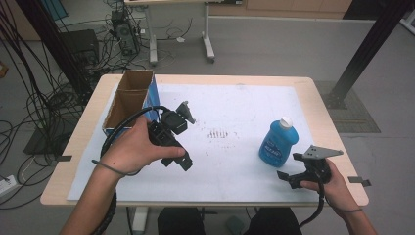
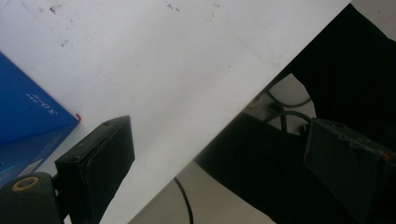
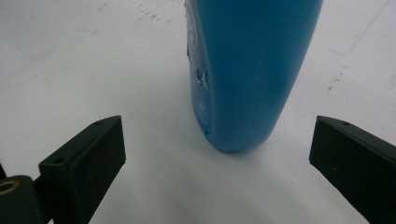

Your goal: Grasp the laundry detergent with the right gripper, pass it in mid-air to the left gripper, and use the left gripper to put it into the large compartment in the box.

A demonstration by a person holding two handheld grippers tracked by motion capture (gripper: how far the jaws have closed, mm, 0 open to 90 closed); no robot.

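Observation:
A blue bottle (image 1: 277,143) with a white cap stands upright on the right of the white sheet (image 1: 235,103). My right gripper (image 1: 293,177) is just in front of it, low over the sheet and open. In the right gripper view the bottle (image 3: 247,70) rises close ahead, between the lines of the two jaws but beyond their tips (image 3: 217,158). My left gripper (image 1: 177,160) is held above the sheet's left middle, open and empty (image 2: 224,163). Its view looks at the table's front edge and dark clothing.
An open blue cardboard box (image 1: 128,100) stands at the table's back left; its blue wall (image 2: 28,112) shows beside the left jaw. Smudge marks (image 1: 218,133) lie mid-sheet. Cables, a computer tower (image 1: 125,34) and a black post (image 1: 372,44) surround the table.

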